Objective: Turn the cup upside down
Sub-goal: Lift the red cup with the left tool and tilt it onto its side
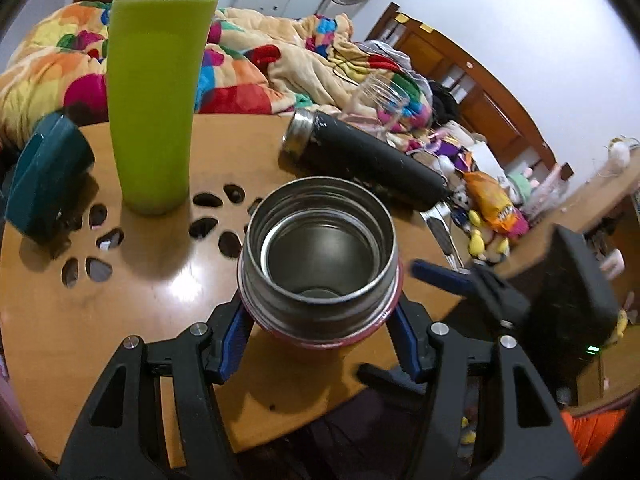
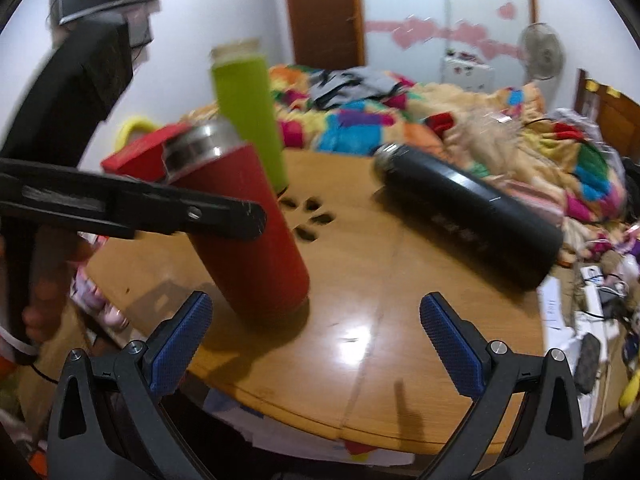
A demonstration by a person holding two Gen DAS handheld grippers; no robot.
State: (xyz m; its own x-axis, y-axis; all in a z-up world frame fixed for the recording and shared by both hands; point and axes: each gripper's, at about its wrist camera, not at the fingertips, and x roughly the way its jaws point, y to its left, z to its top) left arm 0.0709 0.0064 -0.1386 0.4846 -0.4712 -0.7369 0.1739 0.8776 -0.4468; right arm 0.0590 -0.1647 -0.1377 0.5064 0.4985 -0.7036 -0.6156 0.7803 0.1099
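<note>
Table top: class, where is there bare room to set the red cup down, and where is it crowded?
Bare wood lies on the table between the red cup and the lying black flask, reaching the near edge. The far side is crowded: the green bottle stands behind the cutout holes.

We see a glossy varnished wood table (image 2: pixel 360 280) that throws back the lamp light. The red cup (image 2: pixel 248 232) looks matt outside, with a brushed steel mouth and lining (image 1: pixel 320 240). The lying black bottle (image 2: pixel 472 224) is matt with a metal neck. Blue ribbed pads (image 2: pixel 180 344) line the black plastic gripper (image 2: pixel 316 344).
</note>
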